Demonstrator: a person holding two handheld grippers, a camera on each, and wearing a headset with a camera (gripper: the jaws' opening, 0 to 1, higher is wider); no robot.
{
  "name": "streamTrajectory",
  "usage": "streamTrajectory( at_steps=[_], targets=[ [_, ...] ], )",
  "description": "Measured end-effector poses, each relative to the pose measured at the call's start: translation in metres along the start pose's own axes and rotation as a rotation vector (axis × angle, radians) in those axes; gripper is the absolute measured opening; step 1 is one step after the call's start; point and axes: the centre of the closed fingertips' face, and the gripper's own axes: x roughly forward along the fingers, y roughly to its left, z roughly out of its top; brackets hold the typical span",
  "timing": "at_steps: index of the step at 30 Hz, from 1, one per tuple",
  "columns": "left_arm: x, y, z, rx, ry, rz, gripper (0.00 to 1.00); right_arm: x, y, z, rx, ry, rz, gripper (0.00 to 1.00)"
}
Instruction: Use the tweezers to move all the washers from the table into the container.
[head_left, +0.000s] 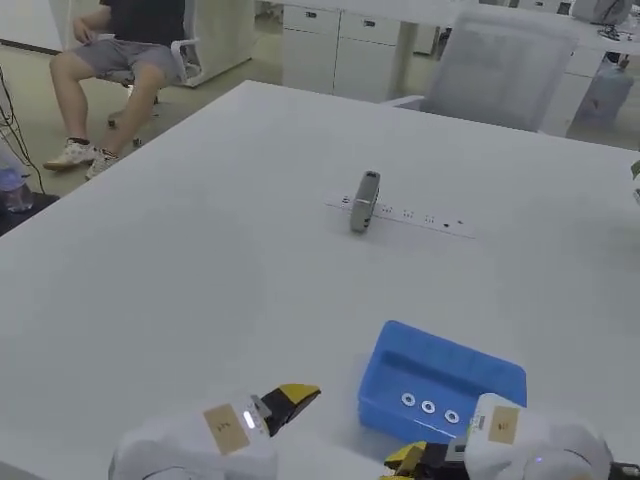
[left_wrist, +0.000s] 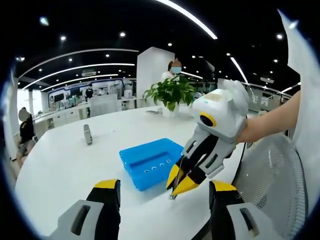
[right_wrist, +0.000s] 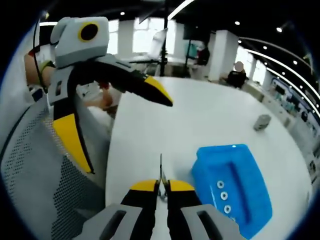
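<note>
Fingers of the right gripper (right_wrist: 161, 185) are pinched tight on the tweezers (right_wrist: 161, 171), just beside the blue container (right_wrist: 250, 165), where three washers (right_wrist: 223, 195) lie in a row. The left gripper (right_wrist: 130, 136) fingers are spread wide over the bench (head_left: 200, 250), holding nothing.

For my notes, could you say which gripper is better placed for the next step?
Right, probably: the right gripper is shut on the tweezers beside the container, while the left gripper is open.
</note>
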Motion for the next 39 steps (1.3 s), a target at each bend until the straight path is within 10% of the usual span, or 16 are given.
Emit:
streamTrajectory(
  at_steps=[14, 23, 33, 39],
  targets=[
    [0.0, 0.002, 0.003, -0.005, -0.017, 0.01, 0.73, -0.008, -0.008, 0.004, -0.014, -0.003, -0.021, 0.03],
    [0.0, 0.003, 0.003, -0.009, -0.018, 0.01, 0.73, -0.032, -0.031, 0.042, 0.098, -0.138, -0.031, 0.03],
    [-0.001, 0.004, 0.004, -0.013, -0.021, 0.015, 0.73, -0.039, -0.08, 0.072, 0.361, -0.327, -0.049, 0.03],
    [-0.001, 0.004, 0.004, -0.014, -0.018, 0.015, 0.73, -0.023, -0.112, 0.051, 0.511, -0.289, -0.093, 0.03]
  ],
)
